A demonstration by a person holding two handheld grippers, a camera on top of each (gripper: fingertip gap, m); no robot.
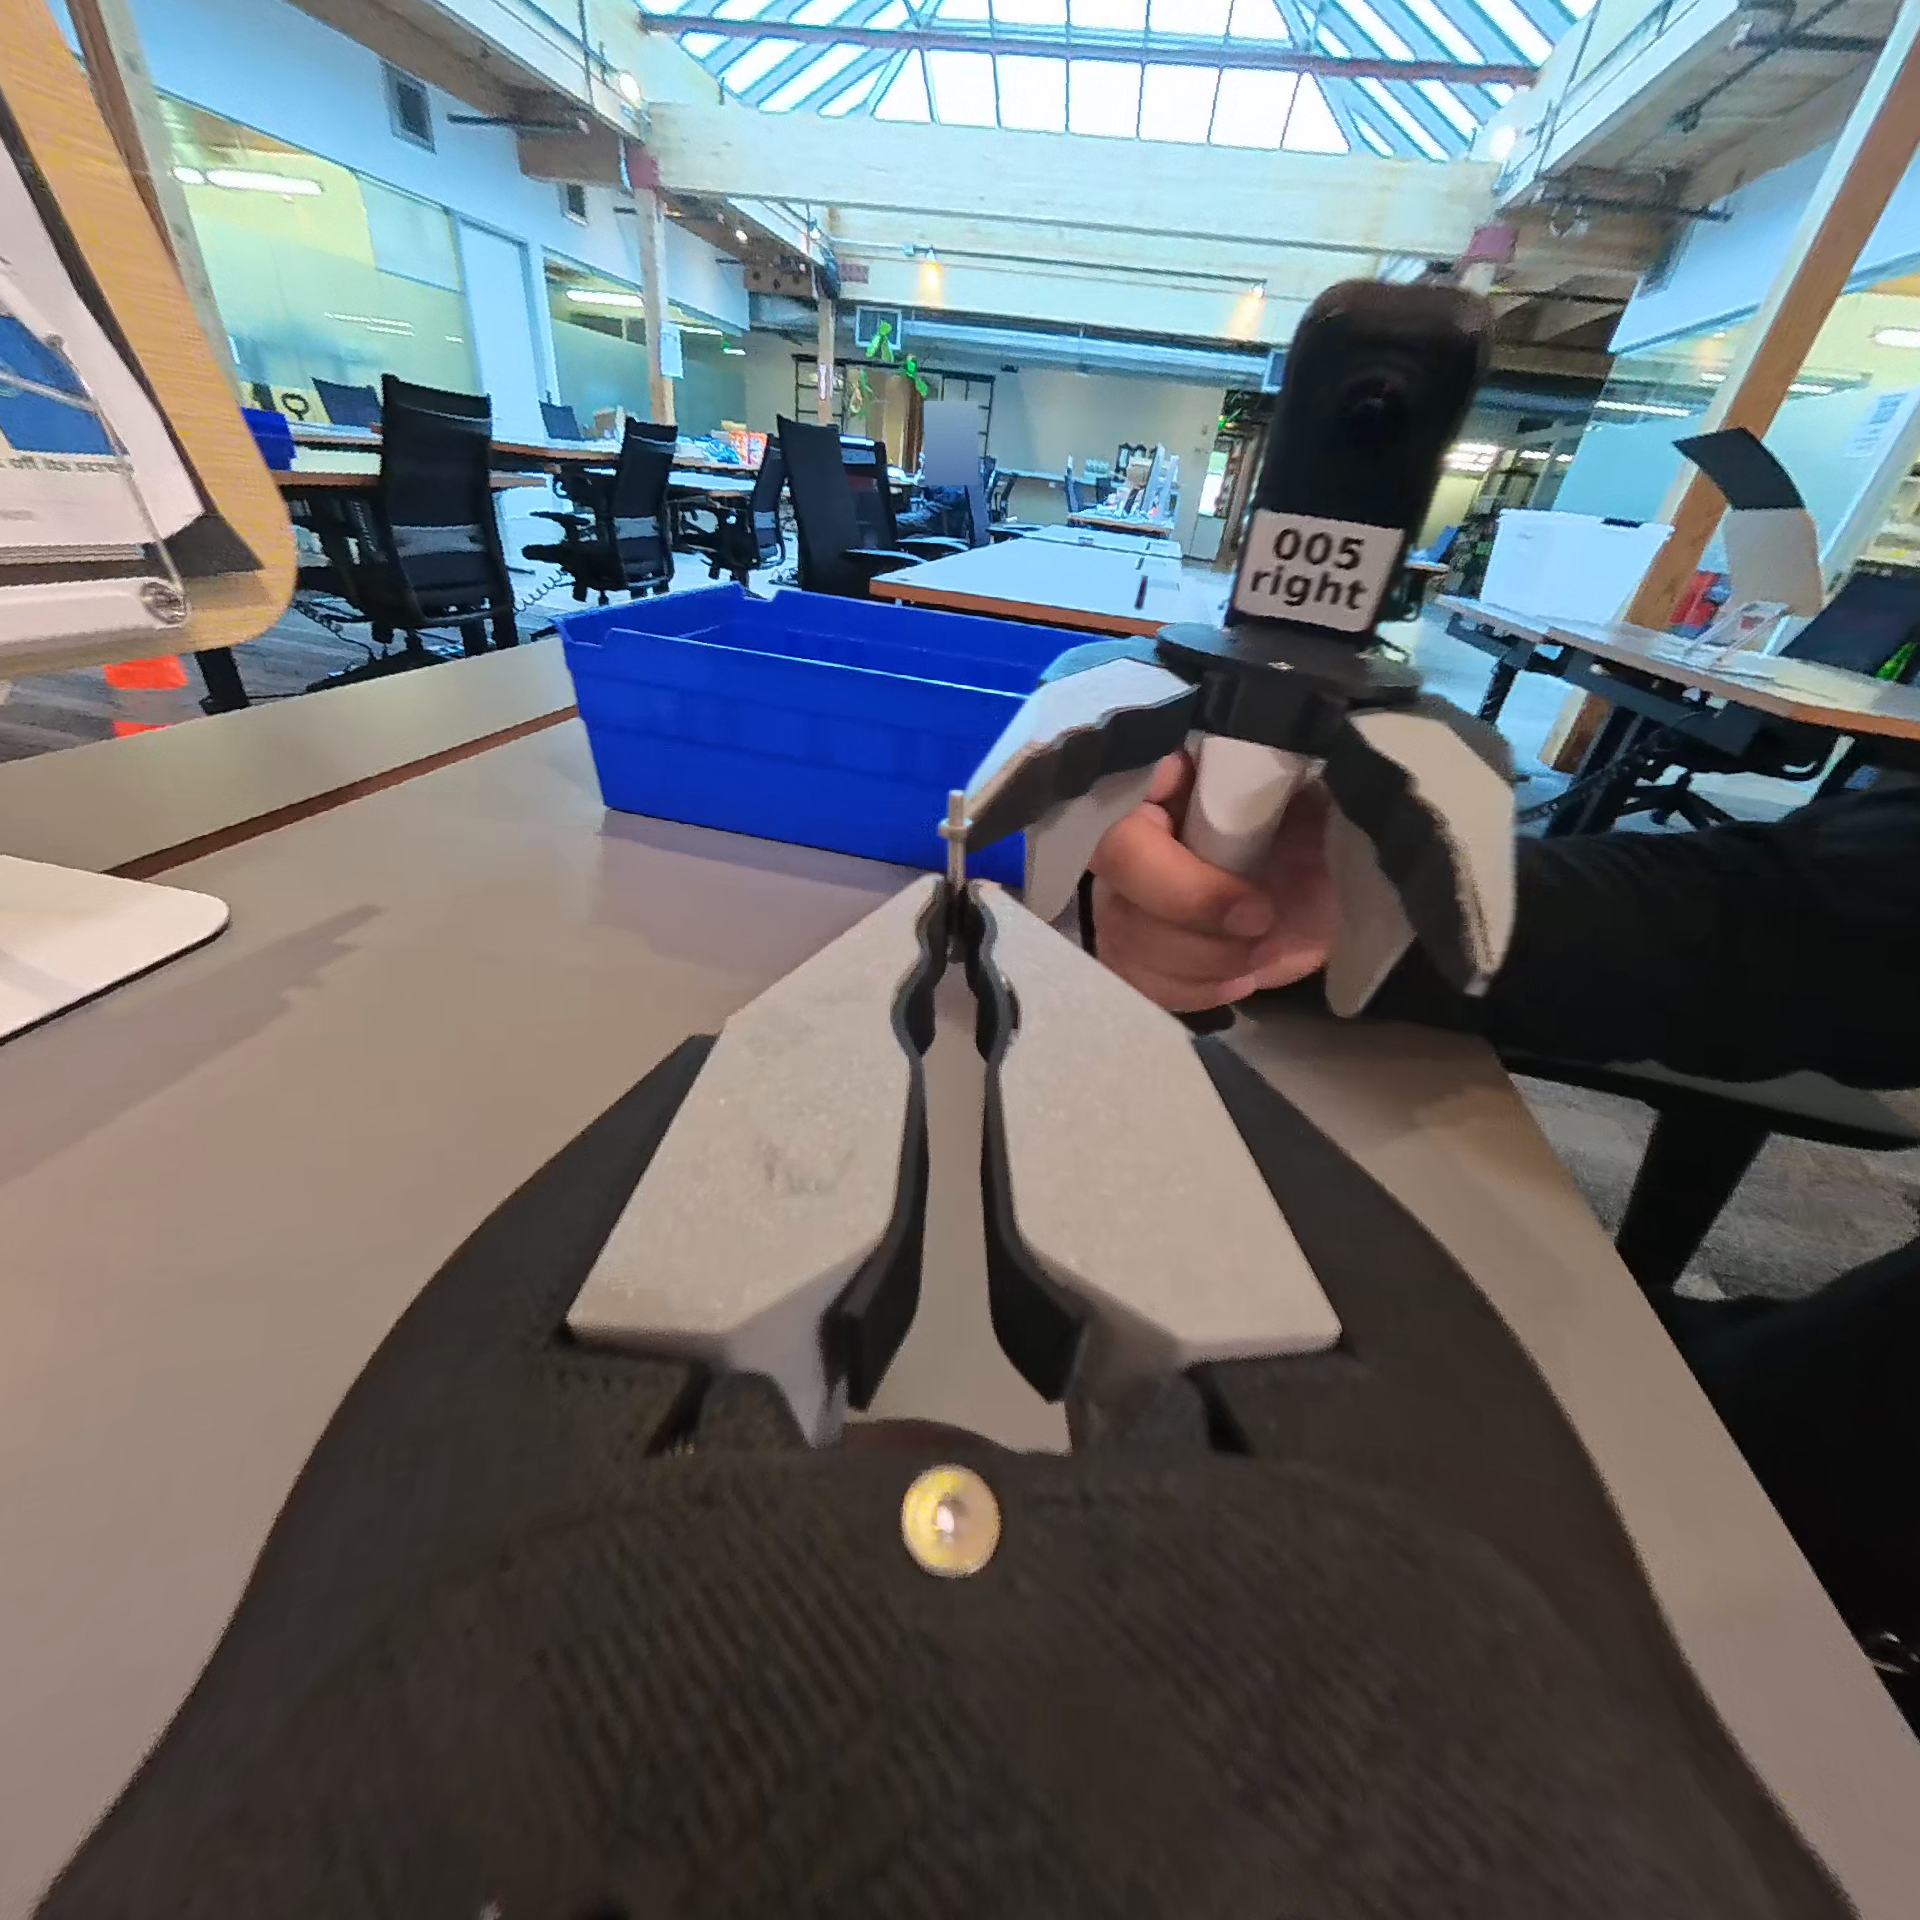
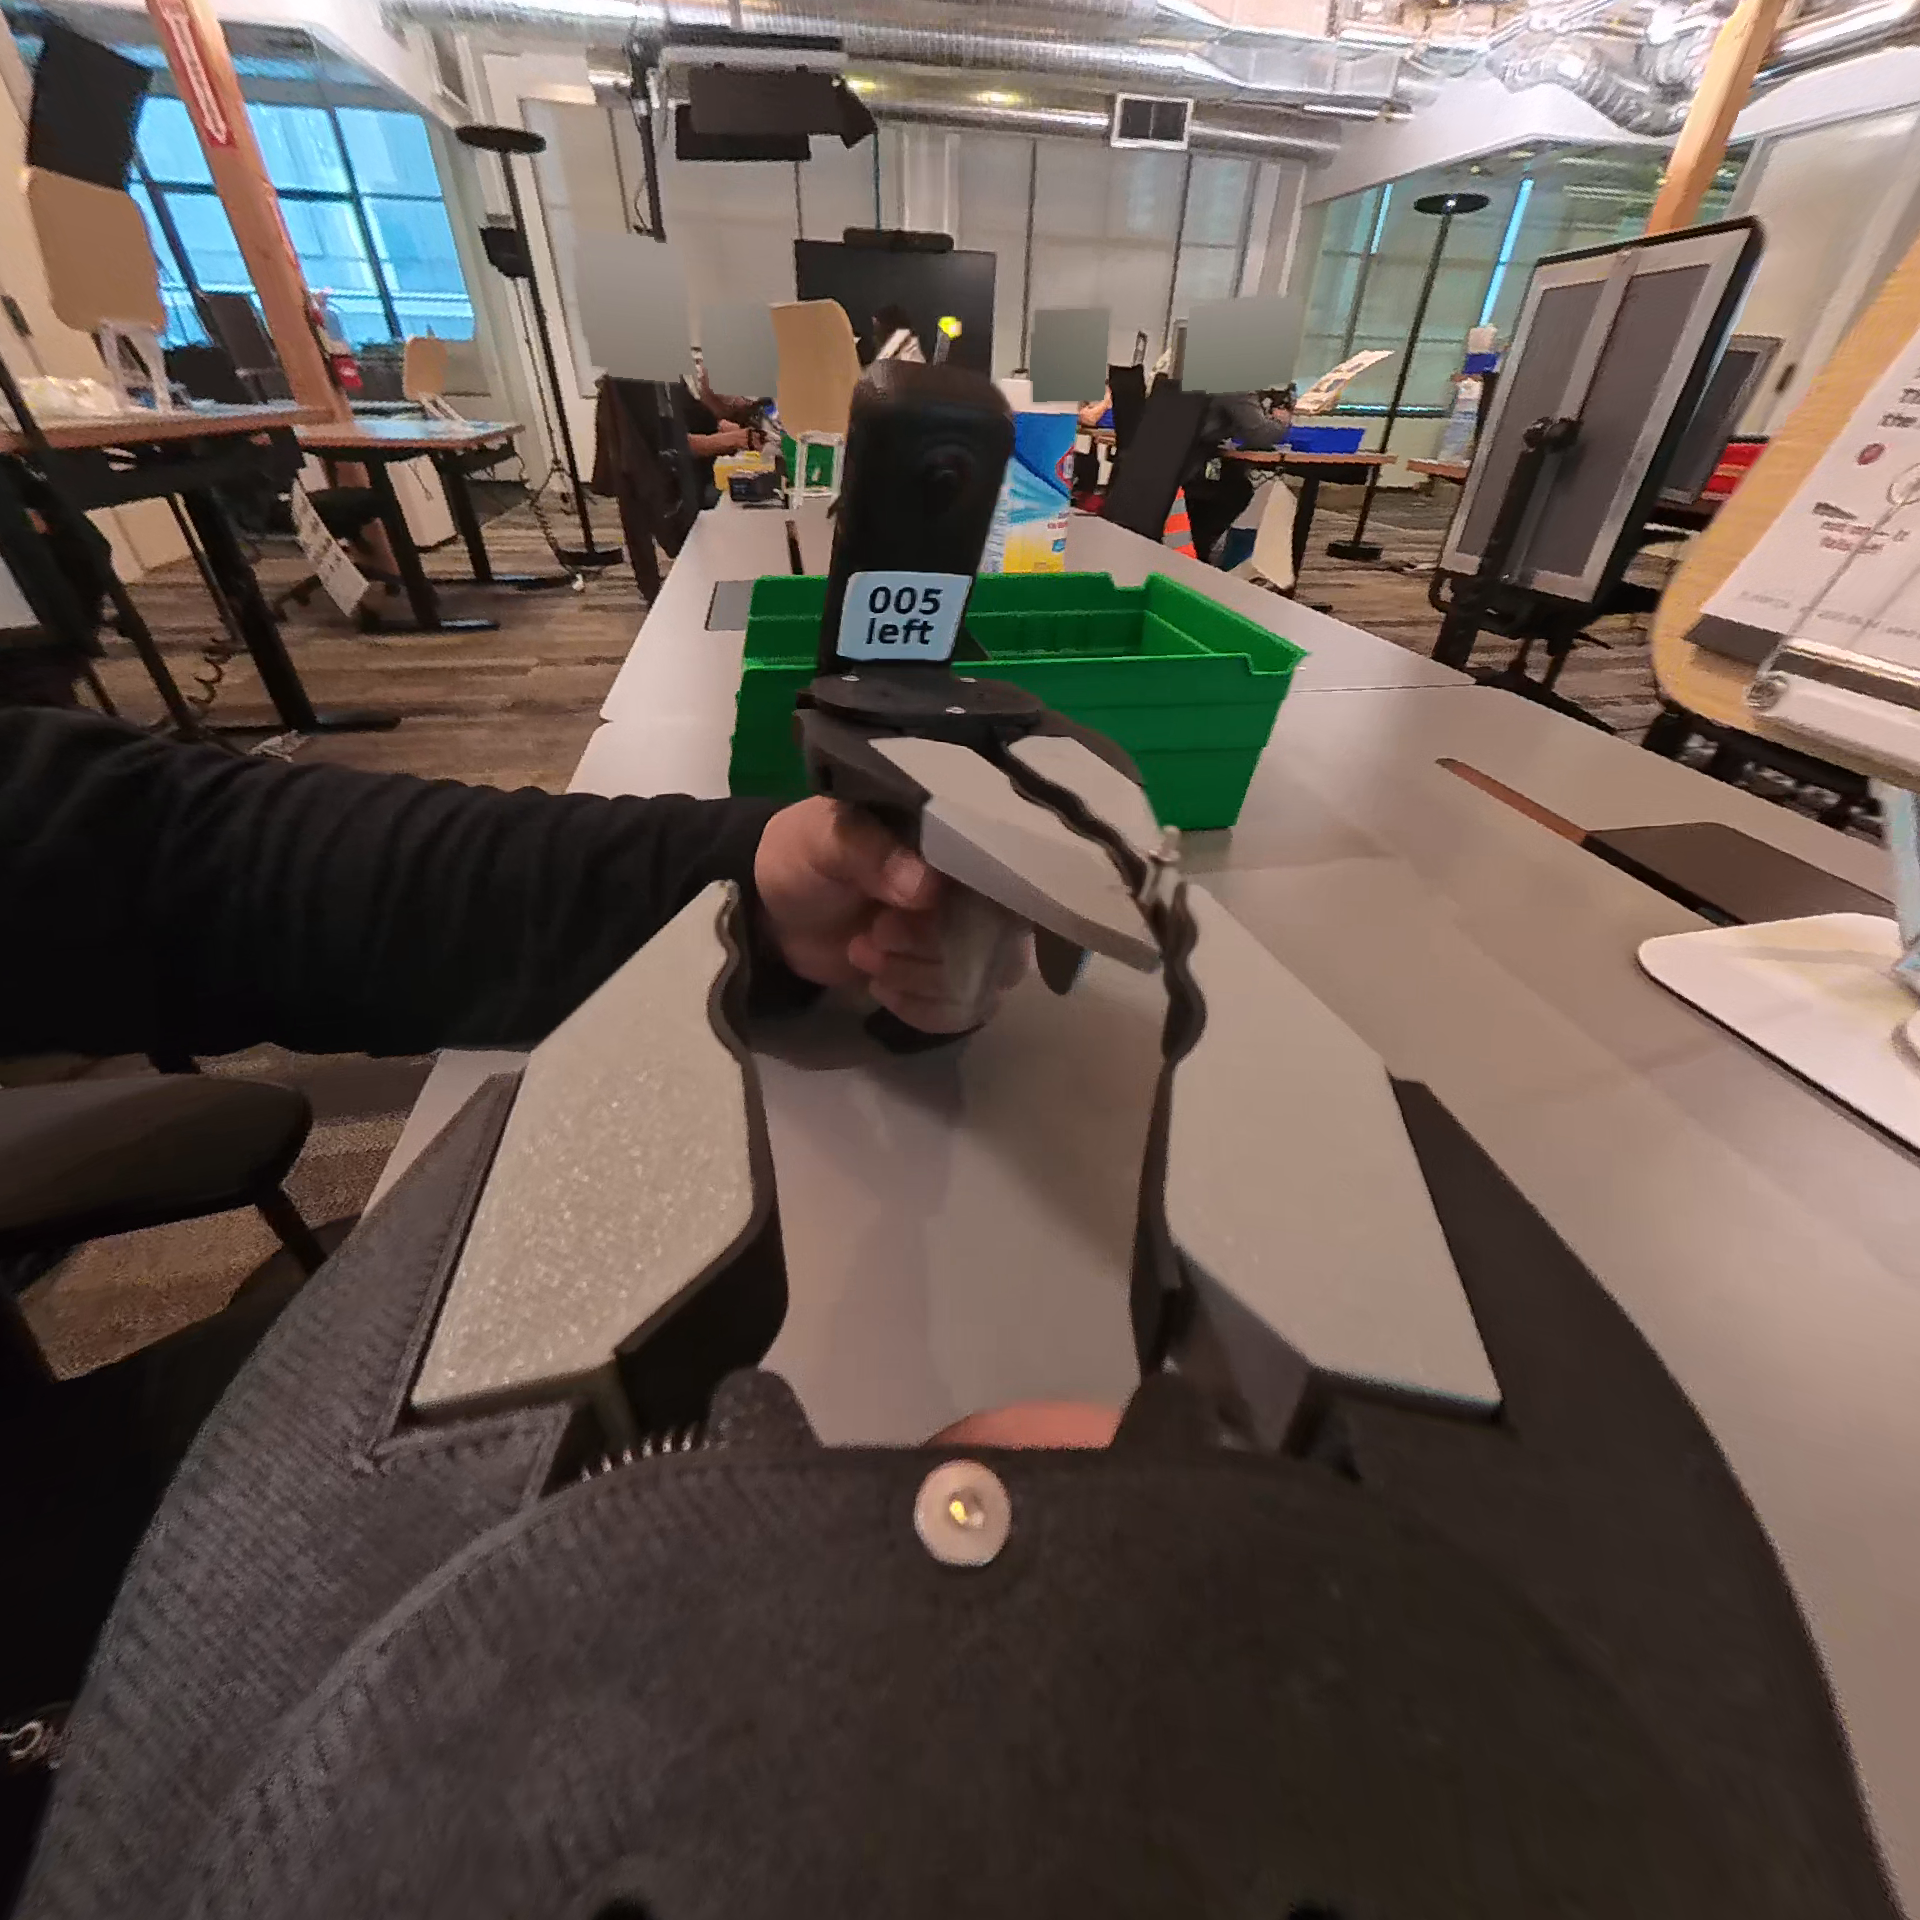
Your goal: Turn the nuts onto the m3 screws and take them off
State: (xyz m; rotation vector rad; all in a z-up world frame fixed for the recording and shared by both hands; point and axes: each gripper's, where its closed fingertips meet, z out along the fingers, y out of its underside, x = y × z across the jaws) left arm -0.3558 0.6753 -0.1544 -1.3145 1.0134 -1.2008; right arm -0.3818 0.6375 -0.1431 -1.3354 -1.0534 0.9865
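We see the screw [image 1: 955, 854] standing upright, long axis vertical, tip up, its nut [image 1: 953, 828] near the top, pinched low by our left gripper [image 1: 957, 914] above the table [image 1: 312, 1091]. Our right gripper [image 2: 951, 940] is spread, 1 fingertip [image 1: 992, 810] touching the nut; a sideways nudge could tilt the screw or cross-thread.

Bright, even daylight from glazed roof skylight [image 1: 1091, 94]; soft shadows on matte grey surface [image 1: 343, 935]; strong wide-angle bending at edges; near black hand-held gripper [image 2: 945, 914] base blurred.
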